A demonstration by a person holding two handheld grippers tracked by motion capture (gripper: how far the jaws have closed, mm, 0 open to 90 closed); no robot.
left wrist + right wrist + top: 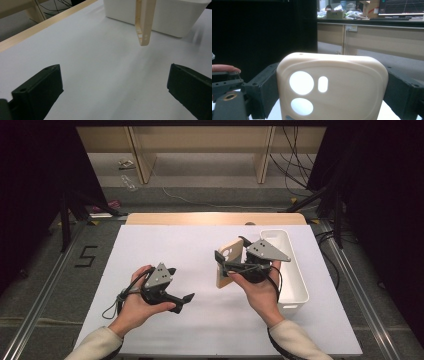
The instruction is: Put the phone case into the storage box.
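Nearest the person, the left tool (186, 301) rests low over the white worktop (165, 250), its jaws spread wide with nothing between them; in the left gripper view bare worktop lies between the two black jaws. Farther in, the right tool (222, 261) pinches a beige phone case (227, 262) by its two long edges and holds it upright above the worktop, clear of the surface. In the right gripper view the case's camera cut-outs face the lens. Just beyond the case, a white bin (292, 270) sits near the worktop's right edge.
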